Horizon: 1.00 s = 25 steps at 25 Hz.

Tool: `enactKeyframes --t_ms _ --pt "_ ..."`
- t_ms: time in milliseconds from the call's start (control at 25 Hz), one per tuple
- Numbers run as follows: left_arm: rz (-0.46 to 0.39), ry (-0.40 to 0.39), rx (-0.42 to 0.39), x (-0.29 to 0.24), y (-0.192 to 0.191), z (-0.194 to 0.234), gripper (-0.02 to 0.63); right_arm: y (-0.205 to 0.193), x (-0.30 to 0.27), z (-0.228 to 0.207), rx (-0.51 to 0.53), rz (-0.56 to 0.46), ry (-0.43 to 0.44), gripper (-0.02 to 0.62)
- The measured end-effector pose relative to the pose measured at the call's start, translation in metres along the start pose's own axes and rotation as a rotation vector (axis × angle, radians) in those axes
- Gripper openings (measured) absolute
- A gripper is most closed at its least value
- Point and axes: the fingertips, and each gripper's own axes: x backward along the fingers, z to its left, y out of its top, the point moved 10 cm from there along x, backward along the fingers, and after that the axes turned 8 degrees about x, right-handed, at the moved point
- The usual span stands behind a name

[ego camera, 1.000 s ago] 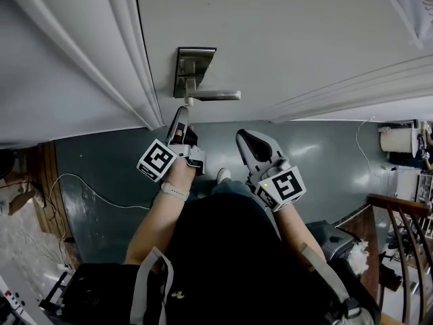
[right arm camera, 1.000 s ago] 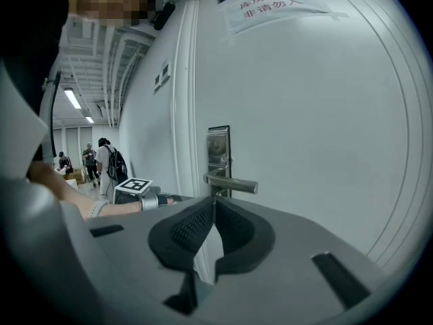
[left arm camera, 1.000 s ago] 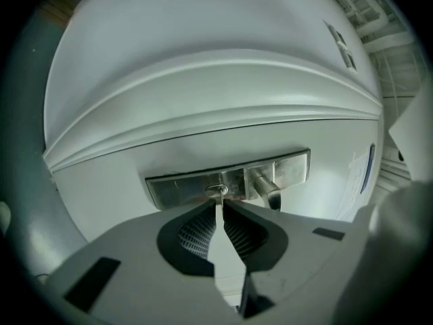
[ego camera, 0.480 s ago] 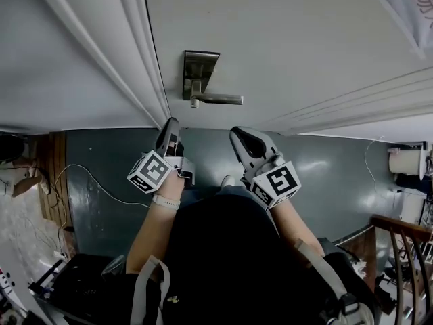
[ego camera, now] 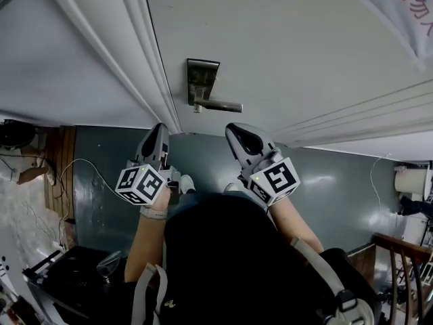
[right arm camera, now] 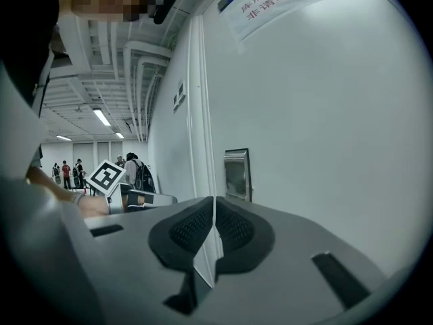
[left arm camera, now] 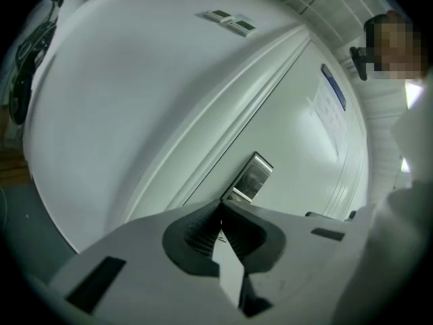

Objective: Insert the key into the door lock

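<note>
Door (ego camera: 304,53), left claw (ego camera: 161,126) closed, right claw (ego camera: 231,128) closed

From the lever handle (ego camera: 222,105), 6 o'clock is left free; 9 o'clock is closed off by the door frame moulding (ego camera: 154,80).

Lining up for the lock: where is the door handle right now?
Head view, upper centre: the door handle is on the white door near its left edge, just beyond the left tool and right tool.
</note>
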Motion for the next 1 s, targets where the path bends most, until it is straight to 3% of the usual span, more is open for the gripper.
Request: enactKeyframes --t_ms 200,400,800,1000 --pt "-0.017 0.025 -0.216 0.014 0.019 -0.024 0.009 0.012 0.000 -0.005 0.018 -0.028 0.040 0.025" --pt "-0.013 0.064 -0.346 0.028 0.032 -0.044 0.009 0.025 0.002 -0.009 0.026 -0.040 0.065 0.024" --pt "-0.028 0.125 -0.539 0.049 0.039 -0.078 0.009 0.046 0.006 -0.013 0.087 -0.054 0.116 0.024" --pt "-0.062 0.138 -0.568 0.055 0.041 -0.092 0.009 0.054 0.008 -0.012 0.152 -0.068 0.130 0.025"
